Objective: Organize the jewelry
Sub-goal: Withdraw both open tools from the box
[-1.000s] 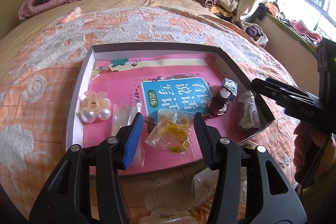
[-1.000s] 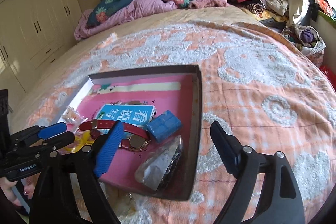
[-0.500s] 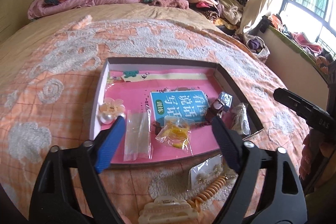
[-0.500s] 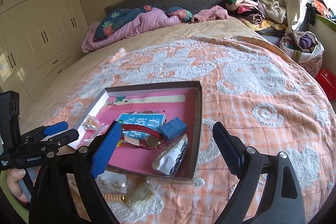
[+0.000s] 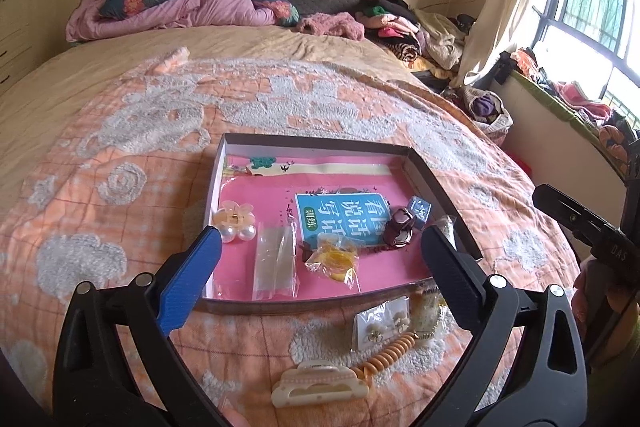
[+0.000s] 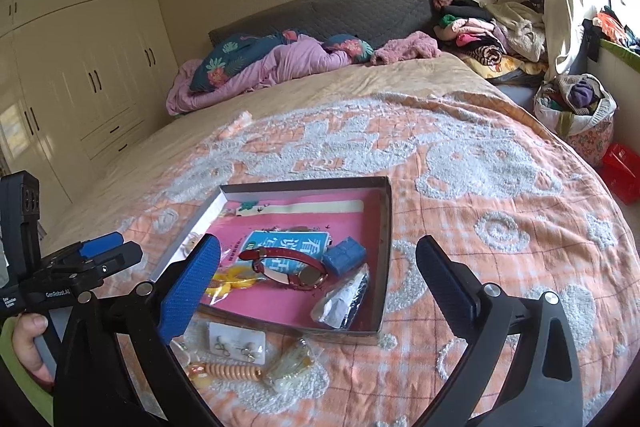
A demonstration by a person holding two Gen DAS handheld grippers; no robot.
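Note:
A shallow grey tray [image 5: 320, 143] with a pink lining lies on the bed. In it are a pearl flower clip [image 5: 236, 223], a clear bag [image 5: 276, 263], a yellow item in a bag [image 5: 334, 259], a red watch [image 6: 292, 267], a blue box [image 6: 344, 255] and a dark bagged item [image 6: 344, 297]. In front of the tray lie an earring card [image 5: 380, 323], an orange spiral tie [image 5: 390, 351], a cream claw clip [image 5: 318, 383] and a small bag [image 6: 292, 363]. My left gripper [image 5: 320, 275] is open and empty above the tray's near edge. My right gripper [image 6: 318, 279] is open and empty above the tray.
The bed has an orange and white blanket [image 5: 120, 155]. Pink bedding and pillows [image 5: 180, 3] lie at the headboard, a clothes pile [image 5: 404, 27] at the far right. A wardrobe [image 6: 80, 67] stands left, a laundry bag [image 6: 576, 111] and a red box [image 6: 622, 171] on the floor right.
Both grippers have pulled back and up from the tray, so it looks smaller. The left jaws have opened wider. The items in front of the tray have come into view.

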